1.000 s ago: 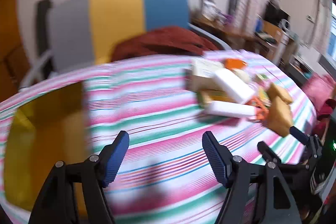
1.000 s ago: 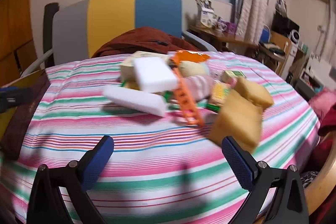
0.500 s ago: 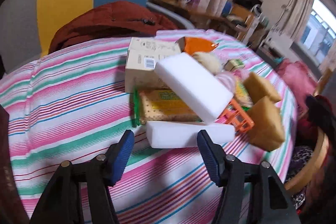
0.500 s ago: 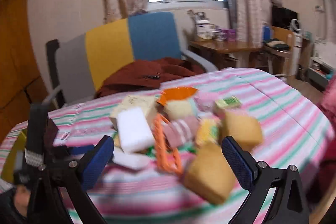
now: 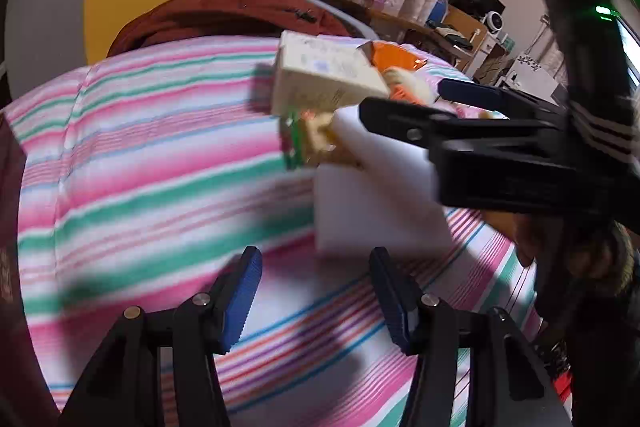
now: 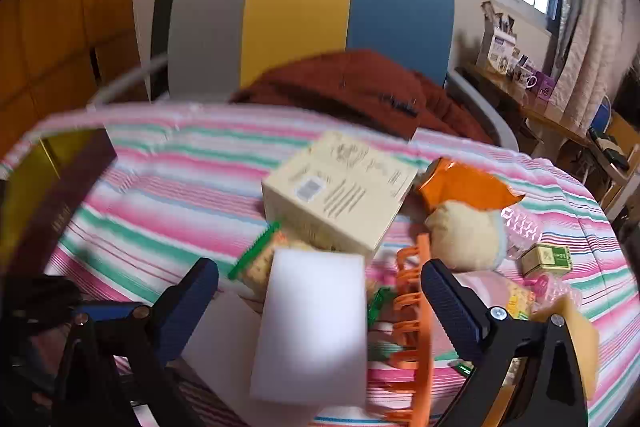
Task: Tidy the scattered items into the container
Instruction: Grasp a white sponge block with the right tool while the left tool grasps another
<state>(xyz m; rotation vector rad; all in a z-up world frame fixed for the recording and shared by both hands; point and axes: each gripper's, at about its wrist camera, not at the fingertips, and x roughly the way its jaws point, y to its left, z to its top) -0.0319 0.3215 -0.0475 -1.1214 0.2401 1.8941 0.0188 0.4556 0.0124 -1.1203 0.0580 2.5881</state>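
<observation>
Since the earlier frames both cameras have closed in on the pile: the left tongs, which first faced bare striped cloth with the pile far off at upper right, now sit just short of a white foam block at centre frame. Their jaws have just been narrowing; nothing lies between the blue pads and they stand apart over the pink, green and white striped tablecloth.

Left wrist view, left to right: a dark maroon edge at the far left border; the cloth; a cream cardboard box at upper centre, blurred; below it a green-edged biscuit packet touching the foam block. The right tongs enter from the right edge, reaching over the pile.

Right wrist view, left to right: the yellow container with dark brown rim at left edge, well apart from the pile; the right tongs' jaws stand wide apart, with a white foam block between them, pads not touching it. Above it lies the cream box. An orange plastic comb-like piece stands just right of the block, then an orange foil pouch, a cream plush ball, a small green carton and a tan sponge at the right edge.
</observation>
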